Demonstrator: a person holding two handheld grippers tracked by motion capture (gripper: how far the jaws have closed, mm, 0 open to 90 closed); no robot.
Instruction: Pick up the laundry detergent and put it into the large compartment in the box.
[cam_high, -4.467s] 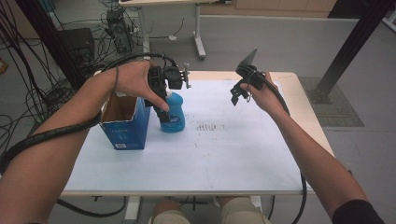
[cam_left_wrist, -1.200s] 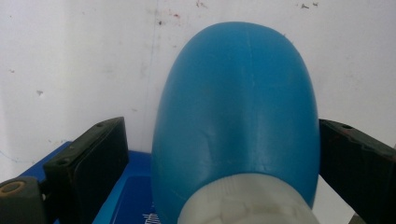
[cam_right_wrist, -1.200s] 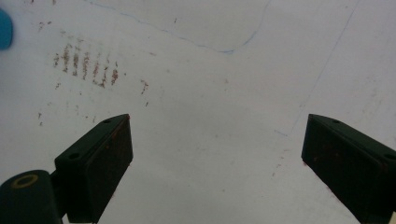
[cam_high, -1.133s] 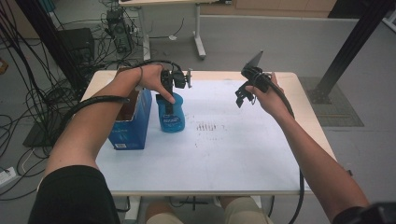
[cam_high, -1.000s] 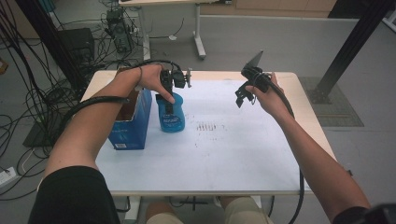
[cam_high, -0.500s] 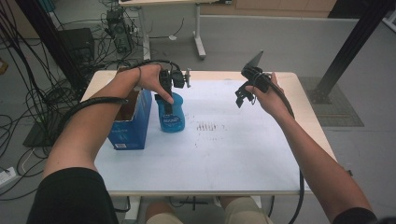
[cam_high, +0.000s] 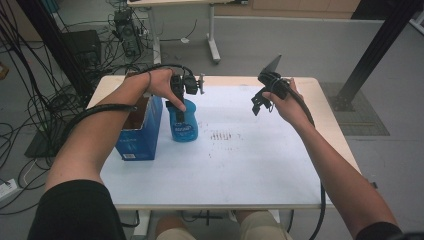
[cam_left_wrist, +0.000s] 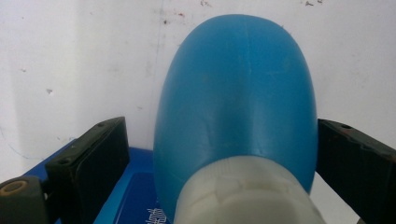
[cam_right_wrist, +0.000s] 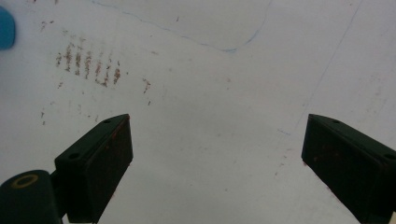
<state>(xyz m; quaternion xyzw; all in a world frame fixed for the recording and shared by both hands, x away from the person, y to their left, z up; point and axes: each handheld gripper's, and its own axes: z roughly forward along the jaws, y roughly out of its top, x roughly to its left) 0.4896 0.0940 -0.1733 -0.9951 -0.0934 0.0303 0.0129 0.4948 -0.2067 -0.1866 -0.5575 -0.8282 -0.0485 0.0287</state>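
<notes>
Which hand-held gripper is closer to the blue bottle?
Left. The left hand-held gripper is right over the blue bottle, open, with one jaw on either side of it. The right hand-held gripper is held up over the bare white table, away from the bottle, jaws open.

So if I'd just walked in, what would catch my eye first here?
Most likely the bright blue bottle standing on the white table, right beside an open blue box. The left hand-held gripper is over the bottle from above, its jaws spread on either side and not clamped. Across the table, the right hand-held gripper hangs open in the air above a patch of brownish marks.
</notes>
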